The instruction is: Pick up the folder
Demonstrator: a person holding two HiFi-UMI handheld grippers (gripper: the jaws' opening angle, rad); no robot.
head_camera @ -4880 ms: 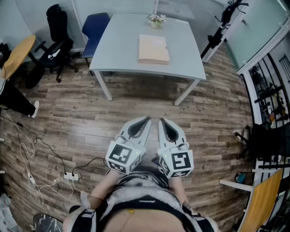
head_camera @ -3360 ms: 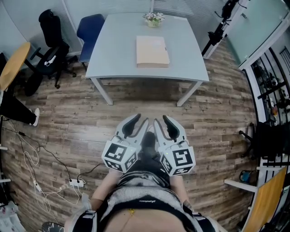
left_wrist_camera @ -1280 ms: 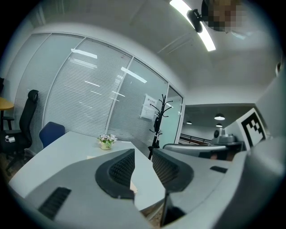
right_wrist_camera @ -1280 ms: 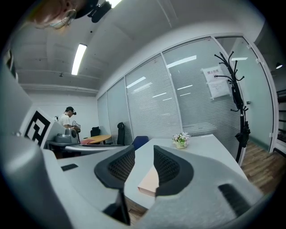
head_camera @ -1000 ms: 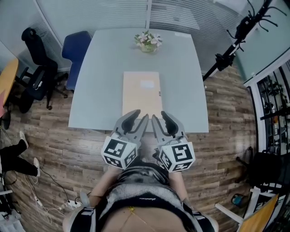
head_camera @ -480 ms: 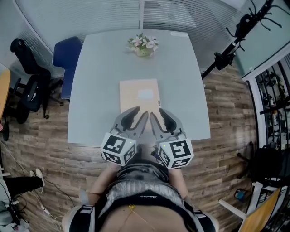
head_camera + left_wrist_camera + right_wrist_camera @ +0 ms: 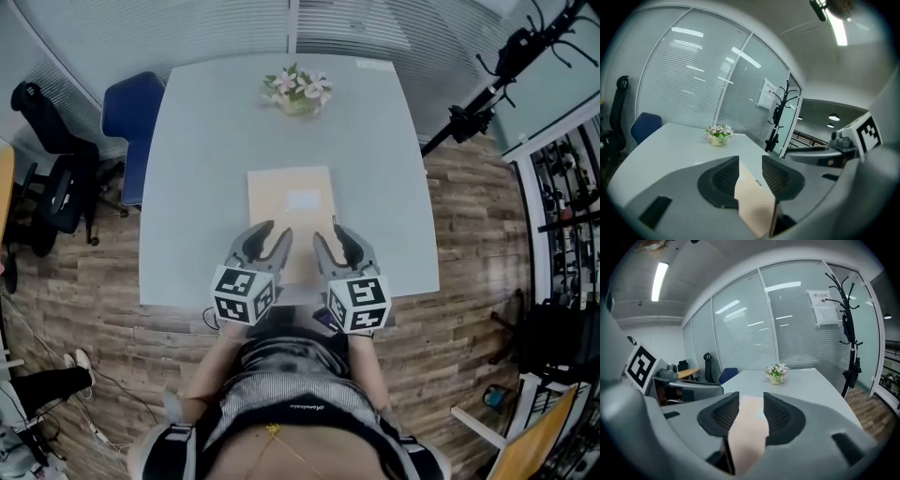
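A beige folder [image 7: 291,208] lies flat in the middle of the grey table [image 7: 197,187], its long side running away from me. Both grippers hover side by side over its near end. The left gripper [image 7: 277,232] and the right gripper [image 7: 330,234] are opening their jaws, with nothing pressed between the pads. In the left gripper view the folder [image 7: 757,206] shows through the gap of the left gripper [image 7: 750,161], below it. The right gripper view shows the folder [image 7: 747,432] the same way beneath the right gripper [image 7: 751,401].
A small pot of flowers [image 7: 298,92] stands at the table's far end, beyond the folder. A blue chair [image 7: 131,108] and a black office chair [image 7: 56,178] stand left of the table. A black coat stand [image 7: 497,66] is at the right, on the wooden floor.
I have walked up to the table. Both grippers have moved forward and down over the folder's near end, and their jaws stand wider apart than half a second ago.
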